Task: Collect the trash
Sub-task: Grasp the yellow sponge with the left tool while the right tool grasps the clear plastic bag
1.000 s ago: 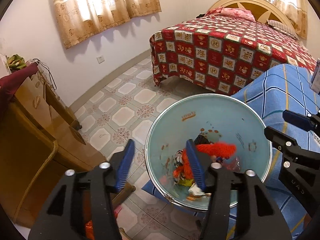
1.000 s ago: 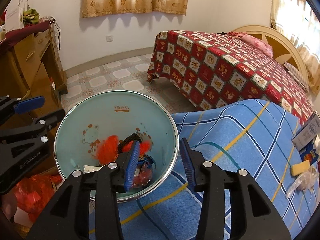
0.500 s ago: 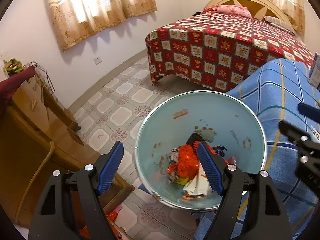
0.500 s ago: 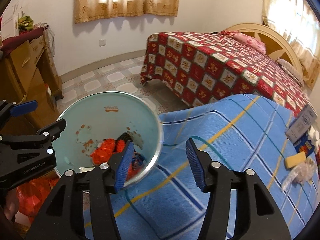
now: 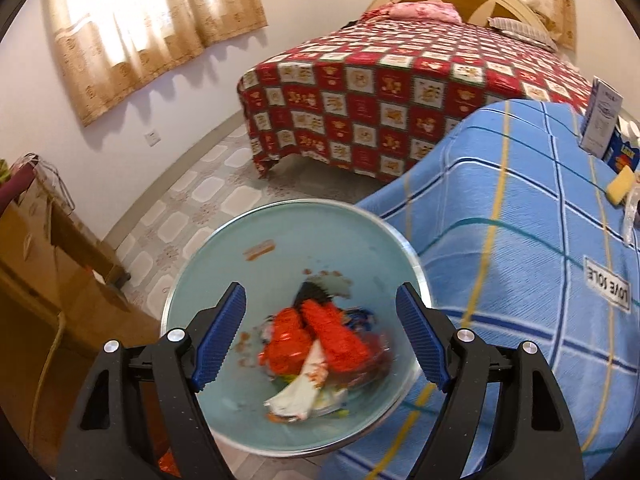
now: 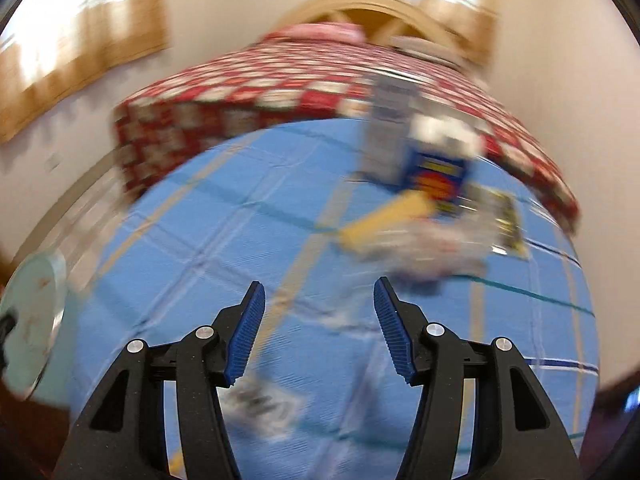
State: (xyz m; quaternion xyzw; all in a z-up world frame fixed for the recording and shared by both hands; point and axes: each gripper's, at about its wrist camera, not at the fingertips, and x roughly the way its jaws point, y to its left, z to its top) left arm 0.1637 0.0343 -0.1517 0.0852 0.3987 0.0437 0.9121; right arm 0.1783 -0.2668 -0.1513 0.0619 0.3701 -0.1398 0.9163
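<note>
A pale green waste bin point(image 5: 280, 240) stands beside the blue checked table; its rim also shows at the left edge of the right wrist view point(image 6: 36, 280). Red, orange and white trash point(image 5: 320, 340) lies in its bottom. My left gripper point(image 5: 320, 340) is open and empty over the bin's mouth. My right gripper point(image 6: 318, 332) is open and empty above the blue cloth point(image 6: 240, 208), facing blurred items on the table: a yellow sponge point(image 6: 384, 220), a clear plastic wrapper point(image 6: 432, 248), a blue box point(image 6: 436, 176) and a white carton point(image 6: 390, 132).
A bed with a red checked cover point(image 5: 400, 92) stands behind the table. A wooden cabinet point(image 5: 36, 280) is at the left by the tiled floor point(image 5: 200, 200). The sponge point(image 5: 620, 180) and white carton point(image 5: 604, 116) show at the table's far right.
My left gripper opened wider and the orange trash now lies in the bin. My right gripper swung right, away from the bin, toward the items on the table; its view is motion-blurred.
</note>
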